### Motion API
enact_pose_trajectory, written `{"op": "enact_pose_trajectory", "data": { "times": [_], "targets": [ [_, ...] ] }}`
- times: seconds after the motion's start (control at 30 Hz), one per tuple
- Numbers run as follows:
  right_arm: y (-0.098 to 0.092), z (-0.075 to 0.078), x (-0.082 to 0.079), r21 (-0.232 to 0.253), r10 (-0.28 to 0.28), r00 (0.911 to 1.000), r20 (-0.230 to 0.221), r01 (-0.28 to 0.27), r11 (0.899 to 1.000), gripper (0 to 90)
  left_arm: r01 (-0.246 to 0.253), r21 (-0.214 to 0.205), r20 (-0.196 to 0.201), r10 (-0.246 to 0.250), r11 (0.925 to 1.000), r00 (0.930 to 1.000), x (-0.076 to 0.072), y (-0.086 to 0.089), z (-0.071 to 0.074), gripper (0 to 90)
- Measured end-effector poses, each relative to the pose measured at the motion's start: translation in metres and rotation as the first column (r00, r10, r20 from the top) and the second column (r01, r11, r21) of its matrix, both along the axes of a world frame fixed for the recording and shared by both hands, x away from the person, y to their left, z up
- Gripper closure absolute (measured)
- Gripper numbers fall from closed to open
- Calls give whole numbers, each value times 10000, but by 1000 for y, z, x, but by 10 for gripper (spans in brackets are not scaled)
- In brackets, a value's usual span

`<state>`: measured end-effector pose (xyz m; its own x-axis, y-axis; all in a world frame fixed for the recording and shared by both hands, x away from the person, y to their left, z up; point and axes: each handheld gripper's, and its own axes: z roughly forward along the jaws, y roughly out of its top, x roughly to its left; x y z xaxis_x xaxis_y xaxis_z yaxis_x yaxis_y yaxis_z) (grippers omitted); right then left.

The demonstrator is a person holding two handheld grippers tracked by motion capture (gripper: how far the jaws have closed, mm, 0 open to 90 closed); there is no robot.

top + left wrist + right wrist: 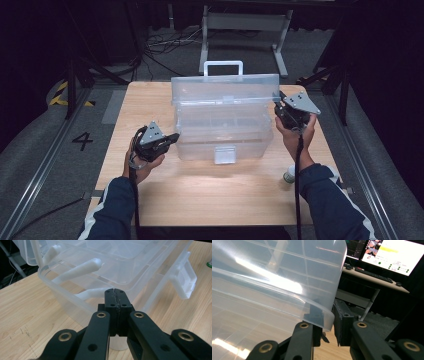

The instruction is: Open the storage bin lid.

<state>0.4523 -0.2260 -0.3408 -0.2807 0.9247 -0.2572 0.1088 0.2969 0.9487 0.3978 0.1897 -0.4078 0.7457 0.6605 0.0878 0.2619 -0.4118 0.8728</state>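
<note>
In the high view, the clear plastic storage box with a white handle sits at the centre of the frame on the light wooden worktop, its lid raised. My left gripper rests against the box's left wall, and my right gripper is at the lid's right edge, upper right of centre. A small green-capped bottle stands at lower right.

In the left gripper view, the left gripper is pressed fully together with nothing between its pads, its tip just beside the box wall; the white latch hangs at the right.

In the right gripper view, the right gripper straddles the translucent lid's curved edge, narrowed around it with a sliver of gap on the right pad, so I judge the grip not yet firm.

To swing the lid well, I'd finish closing on the edge, brace the box with the left, and follow the hinge's arc without twisting.
</note>
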Motion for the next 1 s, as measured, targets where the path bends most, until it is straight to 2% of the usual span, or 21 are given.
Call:
{"op": "enact_pose_trajectory", "data": {
  "times": [0.13, 0.2, 0.47, 0.87, 1.0],
  "targets": [
    [1, 8, 8, 60, -2, 9999, -157, 3, 10000, 776, 34, -56, -10, -34, 10000, 10000, 2, 0, 0, 899],
    [0, 14, 14, 287, 18, 9996, -298, -9, 9996, 776, 76, -58, -54, -76, 10000, 10000, 2, 0, 0, 899],
    [2, 27, 34, 258, 40, 9988, -485, -28, 9997, 775, 244, -78, -16, -244, 9997, 9997, 4, 0, -1, 899],
    [3, 36, 55, 561, 84, 9976, -689, -45, 9984, 785, 354, -163, -32, -355, 9992, 9994, 6, -1, -3, 900],
    [4, 38, 60, 497, 122, 9973, -718, -87, 9987, 785, 338, -173, -43, -339, 9993, 9994, 6, -2, -3, 900]
  ]
}}
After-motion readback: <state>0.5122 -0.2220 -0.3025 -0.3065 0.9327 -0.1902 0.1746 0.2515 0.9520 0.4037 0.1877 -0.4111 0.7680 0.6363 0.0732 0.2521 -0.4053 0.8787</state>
